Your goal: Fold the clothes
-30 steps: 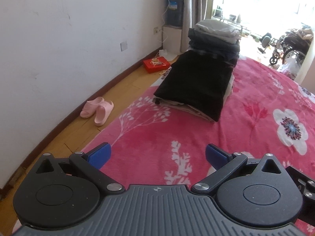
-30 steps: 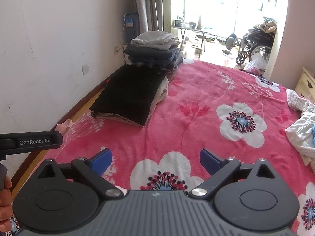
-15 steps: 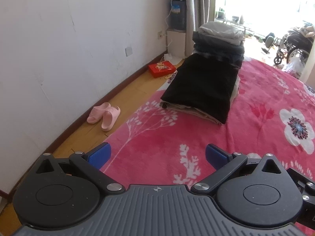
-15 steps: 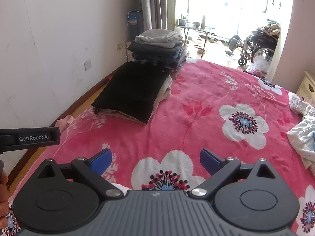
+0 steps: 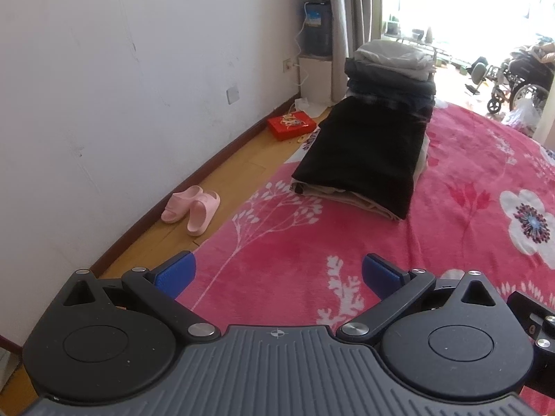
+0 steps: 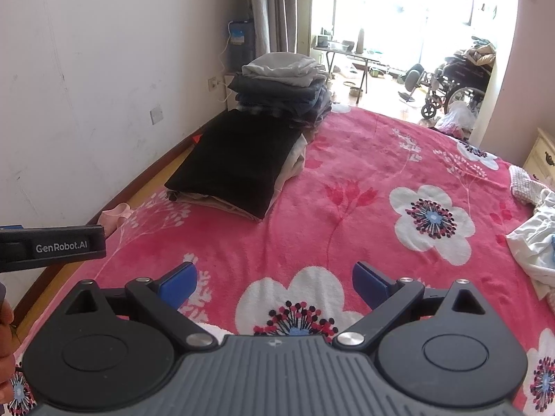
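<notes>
White crumpled garment (image 6: 536, 239) at far right next: swing both spread, empty grippers, left gripper (image 5: 276, 275) and right gripper (image 6: 274, 282), rightward off the black folded stack (image 6: 236, 163)

My grippers' matt black plastic arms carry blue pads (image 5: 175, 274) and shiny metal pivots (image 6: 198, 339). The fleecy pink blanket (image 6: 347, 215) lies under a black cloth stack (image 6: 236, 163). The floor (image 5: 222, 180) is glossy wood; the slippers (image 5: 191, 208) are smooth pink foam.
</notes>
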`<state>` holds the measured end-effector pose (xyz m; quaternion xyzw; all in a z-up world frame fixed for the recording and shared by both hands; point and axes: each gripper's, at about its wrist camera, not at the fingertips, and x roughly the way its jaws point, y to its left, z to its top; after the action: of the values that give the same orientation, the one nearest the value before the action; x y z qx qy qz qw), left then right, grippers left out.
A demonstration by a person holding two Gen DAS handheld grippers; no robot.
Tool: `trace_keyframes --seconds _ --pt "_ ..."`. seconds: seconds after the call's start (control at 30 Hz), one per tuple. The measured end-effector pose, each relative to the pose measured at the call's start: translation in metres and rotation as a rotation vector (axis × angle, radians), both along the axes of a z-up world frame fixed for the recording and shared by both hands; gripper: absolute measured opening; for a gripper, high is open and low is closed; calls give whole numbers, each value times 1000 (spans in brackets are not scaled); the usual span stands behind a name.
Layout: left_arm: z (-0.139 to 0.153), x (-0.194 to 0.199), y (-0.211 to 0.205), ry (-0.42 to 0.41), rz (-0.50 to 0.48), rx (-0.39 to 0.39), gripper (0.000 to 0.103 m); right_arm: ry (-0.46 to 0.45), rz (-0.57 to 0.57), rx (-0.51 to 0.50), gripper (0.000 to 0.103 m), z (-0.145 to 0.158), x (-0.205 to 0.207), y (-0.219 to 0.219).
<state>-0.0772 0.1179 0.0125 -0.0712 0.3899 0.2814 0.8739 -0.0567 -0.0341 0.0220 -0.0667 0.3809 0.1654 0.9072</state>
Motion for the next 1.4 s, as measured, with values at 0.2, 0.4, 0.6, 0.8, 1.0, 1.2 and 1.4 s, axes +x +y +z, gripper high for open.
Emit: trace_keyframes --seconds 0.2,0.4,0.6,0.8,1.0,1.2,1.4 --pt "2 -3 2 -13 -6 20 103 1 0 0 99 0 0 3" --pt "6 -5 4 -30 -17 37 103 -2 1 -7 99 0 -1 9" --pt "6 -3 2 -24 -18 41 103 -4 9 -12 99 0 -2 13" --pt "7 -4 0 -24 -19 52 103 -15 16 -17 99 1 -5 16" --pt "8 -2 2 -20 -17 55 103 -12 15 -16 99 1 -5 15" --pt "7 -3 1 -12 -14 57 103 -11 15 -18 99 2 -5 15" --pt "7 -3 1 -13 -14 55 103 -11 12 -19 99 1 -6 17"
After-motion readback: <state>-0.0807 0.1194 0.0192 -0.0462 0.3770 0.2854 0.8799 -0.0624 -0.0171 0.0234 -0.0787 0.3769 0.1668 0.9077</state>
